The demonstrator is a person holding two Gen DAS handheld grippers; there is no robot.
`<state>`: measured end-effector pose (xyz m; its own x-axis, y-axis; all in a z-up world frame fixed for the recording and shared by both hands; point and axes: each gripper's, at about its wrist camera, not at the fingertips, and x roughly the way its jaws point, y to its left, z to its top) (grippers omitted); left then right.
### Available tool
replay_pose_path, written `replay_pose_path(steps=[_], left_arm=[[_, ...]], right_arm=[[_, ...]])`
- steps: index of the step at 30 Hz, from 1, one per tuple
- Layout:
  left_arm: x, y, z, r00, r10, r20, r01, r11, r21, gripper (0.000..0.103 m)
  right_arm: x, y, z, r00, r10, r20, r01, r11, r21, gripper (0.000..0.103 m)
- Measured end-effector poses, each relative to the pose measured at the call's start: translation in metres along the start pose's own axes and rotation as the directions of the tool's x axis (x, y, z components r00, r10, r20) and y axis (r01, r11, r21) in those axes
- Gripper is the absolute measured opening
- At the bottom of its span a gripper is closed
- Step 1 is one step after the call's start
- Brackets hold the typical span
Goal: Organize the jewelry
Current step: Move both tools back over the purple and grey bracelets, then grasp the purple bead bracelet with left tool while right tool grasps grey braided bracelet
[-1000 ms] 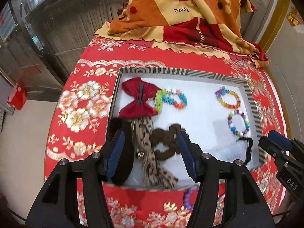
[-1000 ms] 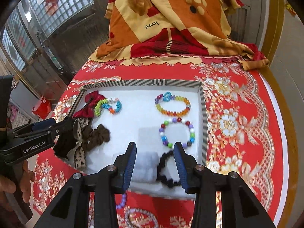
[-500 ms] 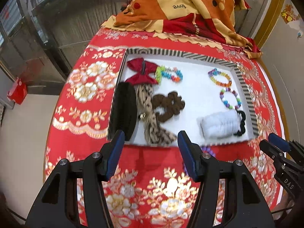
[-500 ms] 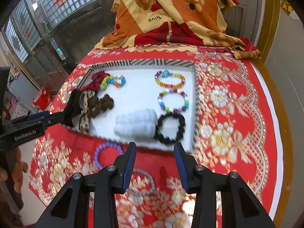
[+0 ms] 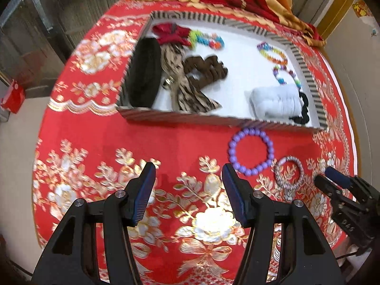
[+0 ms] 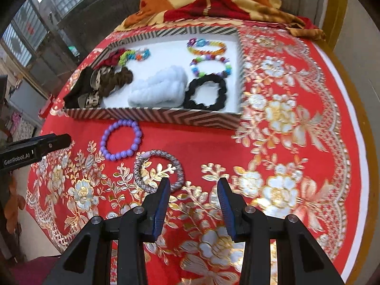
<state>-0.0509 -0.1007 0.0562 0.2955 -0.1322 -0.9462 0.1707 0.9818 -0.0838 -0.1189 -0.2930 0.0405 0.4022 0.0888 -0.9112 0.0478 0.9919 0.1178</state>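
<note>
Pulled back from over the striped tray [image 6: 152, 115] since the earlier frame, both tools, now above bare red cloth [image 6: 273, 156] on its near side. Right gripper [image 6: 193, 191]: jaws parted, nothing between. Left gripper [image 5: 188, 179]: wider apart, likewise empty. Silver woven bracelet [image 6: 158, 170] flat on the cloth at about eleven o'clock, just beside the right tool's left fingertip. Purple bead bracelet [image 6: 121, 143] beyond it, same bearing, near the tray wall. Probably the right hand's pick, being nearer.
</note>
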Motion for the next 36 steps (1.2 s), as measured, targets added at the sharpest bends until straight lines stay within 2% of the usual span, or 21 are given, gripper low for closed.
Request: replay_pose_path(steps=[8, 13, 16, 22, 24, 26, 28, 29, 32, 36], left_arm=[[0.022, -0.013, 0.003, 1.000, -0.001, -0.030, 0.001, 1.000, 0.003, 0.058], [0.034, -0.022, 0.009, 0.999, 0.013, -0.036, -0.012, 1.000, 0.024, 0.058], [0.041, -0.028, 0.013, 0.999, 0.018, -0.040, -0.017, 0.999, 0.041, 0.058], [0.055, -0.043, 0.018, 0.996, 0.069, -0.050, -0.064, 0.993, 0.104, 0.058], [0.056, -0.047, 0.018, 0.997, 0.061, -0.044, -0.056, 0.991, 0.122, 0.056], [0.055, -0.051, 0.018, 0.998, 0.053, -0.020, -0.049, 0.988, 0.145, 0.041], [0.054, -0.053, 0.018, 0.999, 0.030, -0.015, -0.027, 0.986, 0.166, 0.015], [0.054, -0.052, 0.018, 1.000, 0.010, -0.028, -0.005, 0.986, 0.166, 0.010], [0.051, -0.045, 0.018, 0.995, -0.064, -0.075, 0.074, 0.988, 0.134, 0.008], [0.033, -0.034, 0.016, 0.995, -0.081, -0.054, 0.088, 0.988, 0.130, 0.008]], right_arm=[[0.029, 0.016, 0.007, 1.000, -0.012, -0.021, 0.010, 0.998, -0.064, 0.038], [0.032, 0.024, 0.010, 0.997, -0.072, -0.004, 0.071, 0.989, -0.133, 0.021], [0.031, 0.022, 0.009, 0.997, -0.076, -0.004, 0.075, 0.987, -0.139, 0.016], [0.028, 0.016, 0.003, 0.997, -0.073, -0.005, 0.072, 0.990, -0.119, 0.011], [0.025, 0.014, -0.001, 0.998, -0.070, -0.004, 0.069, 0.991, -0.112, 0.011], [0.025, 0.013, -0.002, 0.998, -0.068, 0.000, 0.067, 0.992, -0.106, 0.011], [0.024, 0.012, -0.004, 0.999, -0.052, 0.002, 0.052, 0.994, -0.093, 0.011], [0.024, 0.011, -0.004, 0.999, -0.048, 0.003, 0.048, 0.995, -0.089, 0.011], [0.019, 0.010, -0.004, 0.999, -0.038, 0.015, 0.039, 0.996, -0.081, 0.010], [0.007, 0.011, 0.000, 0.999, -0.033, 0.043, 0.037, 0.995, -0.088, 0.010]])
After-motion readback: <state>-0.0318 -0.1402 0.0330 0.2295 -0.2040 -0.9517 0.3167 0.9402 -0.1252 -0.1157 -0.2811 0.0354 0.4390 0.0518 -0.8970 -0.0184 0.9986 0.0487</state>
